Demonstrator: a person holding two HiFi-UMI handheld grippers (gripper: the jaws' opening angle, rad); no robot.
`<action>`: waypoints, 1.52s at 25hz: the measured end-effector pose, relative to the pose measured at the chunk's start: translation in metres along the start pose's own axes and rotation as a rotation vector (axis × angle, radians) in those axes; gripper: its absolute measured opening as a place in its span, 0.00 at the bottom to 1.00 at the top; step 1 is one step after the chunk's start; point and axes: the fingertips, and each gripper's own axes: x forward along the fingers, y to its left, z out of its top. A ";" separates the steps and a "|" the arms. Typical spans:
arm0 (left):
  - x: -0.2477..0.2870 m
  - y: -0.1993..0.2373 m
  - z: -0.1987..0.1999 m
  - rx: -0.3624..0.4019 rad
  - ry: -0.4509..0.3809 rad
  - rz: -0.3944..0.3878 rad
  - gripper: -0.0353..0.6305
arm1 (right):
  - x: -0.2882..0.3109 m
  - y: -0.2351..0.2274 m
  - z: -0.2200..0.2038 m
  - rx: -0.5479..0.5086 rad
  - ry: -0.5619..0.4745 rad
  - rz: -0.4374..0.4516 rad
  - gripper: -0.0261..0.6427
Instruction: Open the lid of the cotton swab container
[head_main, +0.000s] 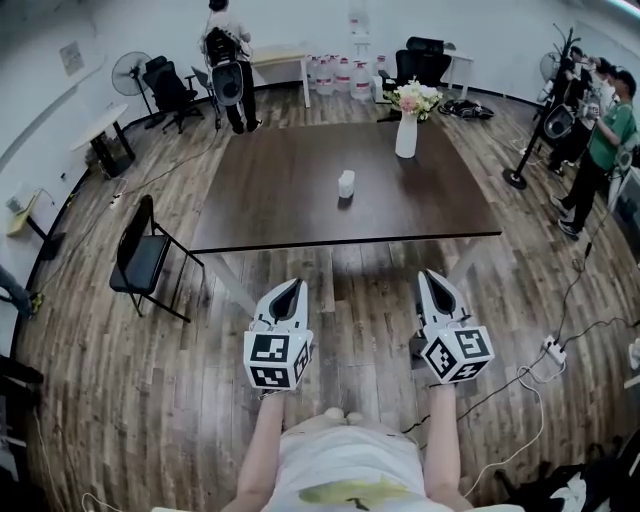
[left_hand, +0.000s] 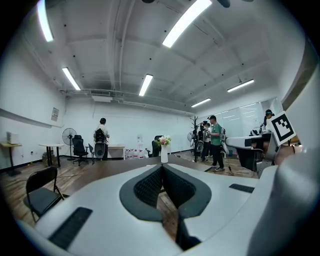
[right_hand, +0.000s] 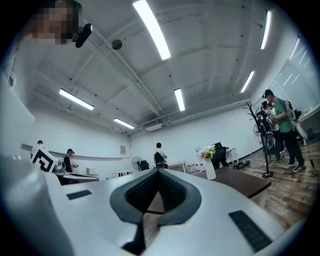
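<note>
A small whitish cotton swab container (head_main: 346, 184) stands upright near the middle of the dark brown table (head_main: 270, 200), its lid on. My left gripper (head_main: 289, 287) and right gripper (head_main: 432, 277) hover side by side over the floor, short of the table's near edge and well away from the container. Both are shut with nothing between the jaws. In the left gripper view the jaws (left_hand: 162, 167) meet at the tips; in the right gripper view the jaws (right_hand: 158, 171) do the same. The container is hidden in both gripper views.
A white vase with flowers (head_main: 407, 128) stands at the table's far end. A black chair (head_main: 140, 258) sits left of the table. People stand at the far wall (head_main: 228, 62) and at the right (head_main: 598, 145). Cables and a power strip (head_main: 552, 350) lie on the floor at right.
</note>
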 end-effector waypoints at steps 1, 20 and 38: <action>0.001 -0.001 0.000 -0.002 0.000 0.004 0.09 | 0.000 -0.002 0.000 0.001 0.001 0.003 0.07; 0.059 0.004 -0.006 -0.030 0.032 0.026 0.09 | 0.054 -0.032 -0.014 0.038 0.014 0.046 0.07; 0.225 0.068 0.001 -0.035 0.062 -0.077 0.09 | 0.207 -0.087 -0.036 0.050 0.071 -0.012 0.07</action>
